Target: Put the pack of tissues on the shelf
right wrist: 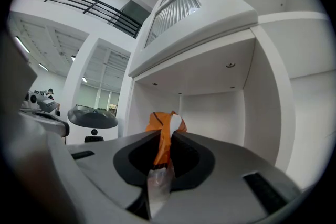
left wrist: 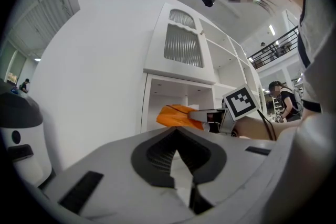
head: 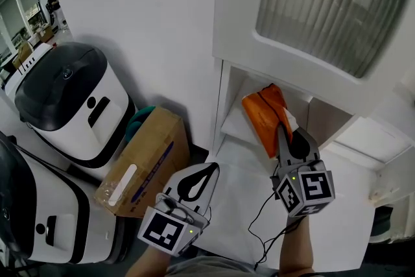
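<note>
Orange pack of tissues (head: 264,115), one, was pinched at its near end by the right gripper's (head: 281,132) fingers and reached into the white shelf's (head: 235,130) open compartment. One left gripper (head: 211,169): fingers were pressed together, empty. One cardboard box (head: 144,159) stood nearby.

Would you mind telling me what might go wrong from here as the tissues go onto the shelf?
1. The right gripper pinches the pack only by the thin wrapper at one end, so the pack may slip or the wrapper may tear.
2. The pack seems to be near the front edge of the shelf; if released here, it might tip back out.
</note>
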Motion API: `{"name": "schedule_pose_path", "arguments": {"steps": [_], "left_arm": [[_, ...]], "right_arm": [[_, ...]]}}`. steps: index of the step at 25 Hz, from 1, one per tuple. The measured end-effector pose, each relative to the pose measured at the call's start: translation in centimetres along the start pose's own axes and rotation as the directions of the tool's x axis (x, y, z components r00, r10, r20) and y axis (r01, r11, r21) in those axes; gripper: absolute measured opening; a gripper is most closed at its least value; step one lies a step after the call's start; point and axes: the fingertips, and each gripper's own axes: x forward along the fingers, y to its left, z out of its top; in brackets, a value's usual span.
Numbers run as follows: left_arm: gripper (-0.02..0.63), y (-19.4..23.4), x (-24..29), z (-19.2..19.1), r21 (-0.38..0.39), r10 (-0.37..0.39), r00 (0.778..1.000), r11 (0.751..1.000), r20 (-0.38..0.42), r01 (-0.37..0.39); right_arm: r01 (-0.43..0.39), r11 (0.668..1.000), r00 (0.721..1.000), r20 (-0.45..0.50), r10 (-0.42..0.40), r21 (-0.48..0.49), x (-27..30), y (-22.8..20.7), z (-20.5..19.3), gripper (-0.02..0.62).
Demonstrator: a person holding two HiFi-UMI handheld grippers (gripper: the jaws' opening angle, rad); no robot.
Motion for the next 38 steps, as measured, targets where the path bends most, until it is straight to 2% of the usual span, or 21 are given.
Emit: {"name": "schedule_pose_path", "arguments": {"steps": [21, 38], "left_arm": [[0.031, 2.7, 1.5, -1.0, -0.016, 0.017, 1.0, 1.0, -0.023, -0.017], [0.031, 3.4, 1.6, -1.4, -0.022, 0.029, 0.999, 0.999, -0.03, -0.029]], "right_arm": [[0.047, 0.999, 0.999, -0.018, -0.047, 0.01, 3.5, -1.5, -1.2, 0.052], [0.105, 0.994, 0.994, -0.007, -0.105, 0.016, 4.0, -2.6, -1.3, 0.149]]}}
